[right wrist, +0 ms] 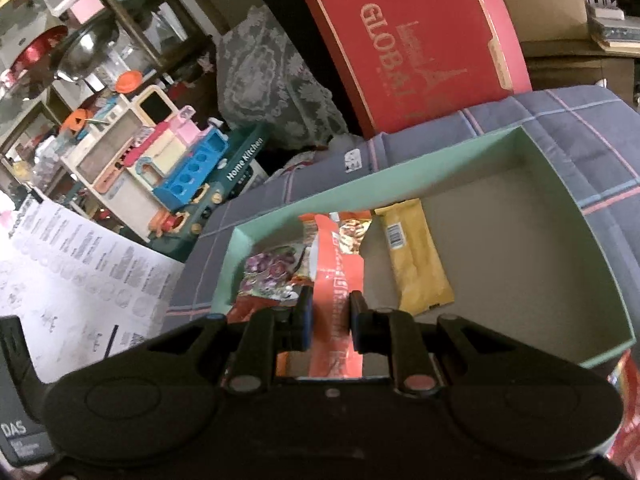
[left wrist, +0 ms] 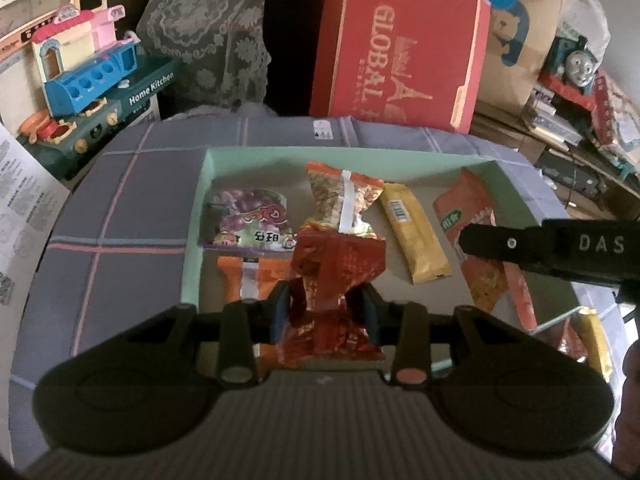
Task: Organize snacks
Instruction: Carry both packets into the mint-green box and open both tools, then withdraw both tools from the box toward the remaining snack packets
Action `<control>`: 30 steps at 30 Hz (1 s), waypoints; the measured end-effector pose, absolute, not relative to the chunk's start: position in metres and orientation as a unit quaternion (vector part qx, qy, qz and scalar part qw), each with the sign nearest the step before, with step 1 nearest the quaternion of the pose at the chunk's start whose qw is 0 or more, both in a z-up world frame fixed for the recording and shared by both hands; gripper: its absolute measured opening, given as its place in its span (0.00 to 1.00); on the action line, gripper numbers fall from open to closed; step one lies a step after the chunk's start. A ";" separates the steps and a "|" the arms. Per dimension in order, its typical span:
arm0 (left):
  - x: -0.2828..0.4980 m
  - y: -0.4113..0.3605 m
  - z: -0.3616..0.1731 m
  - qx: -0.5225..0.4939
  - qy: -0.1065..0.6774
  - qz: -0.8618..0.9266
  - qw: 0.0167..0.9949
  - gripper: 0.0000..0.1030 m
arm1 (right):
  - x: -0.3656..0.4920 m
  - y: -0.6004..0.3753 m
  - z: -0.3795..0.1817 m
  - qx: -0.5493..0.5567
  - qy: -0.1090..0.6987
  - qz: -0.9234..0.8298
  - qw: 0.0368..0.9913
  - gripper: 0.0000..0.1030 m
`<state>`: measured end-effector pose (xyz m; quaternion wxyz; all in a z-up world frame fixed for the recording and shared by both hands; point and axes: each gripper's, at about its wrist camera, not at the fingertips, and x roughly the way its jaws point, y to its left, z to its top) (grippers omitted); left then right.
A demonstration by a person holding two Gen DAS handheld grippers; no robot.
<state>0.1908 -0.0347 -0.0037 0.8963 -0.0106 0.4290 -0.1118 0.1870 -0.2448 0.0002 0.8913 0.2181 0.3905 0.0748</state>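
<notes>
Snacks lie in the pale green box [left wrist: 208,168] on my plaid cloth [left wrist: 120,200], and 2 of them are in my grip. My left gripper [left wrist: 325,312] pinches a dark red crinkled packet [left wrist: 340,264] at lower centre of the left wrist view; the packet's bottom edge runs under the gripper body, so I cannot see its end. Behind it, a purple grape packet [left wrist: 248,220] sits left, a clear-windowed nut bag [left wrist: 340,196] centre, and a yellow bar [left wrist: 416,236] right. An orange packet [left wrist: 240,276] beneath the grape one is half covered. At the right edge my right gripper's black side crosses an orange-red bag [left wrist: 480,272] and hides its middle.

In the right wrist view my right gripper [right wrist: 329,316] is pressed together on an orange-red packet [right wrist: 340,280] with white print, too blurred to read. Its lower part vanishes behind the gripper. The yellow bar [right wrist: 416,264] lies just to the right, and the box's right half shows bare floor [right wrist: 520,260]. The red carton [right wrist: 420,40] fills the upper right, cut off at the top.
</notes>
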 end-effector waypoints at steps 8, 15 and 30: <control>0.202 -0.038 -0.018 0.015 0.431 -0.077 0.899 1.00 | 0.203 -0.232 -0.009 0.202 0.394 0.081 0.893 0.67; 0.200 -0.032 -0.020 0.021 0.445 -0.045 0.894 1.00 | 0.195 -0.230 0.000 0.190 0.386 0.081 0.899 1.00; 0.155 -0.041 0.006 0.043 0.429 -0.057 0.901 1.00 | 0.139 -0.256 0.019 0.171 0.380 0.079 0.906 1.00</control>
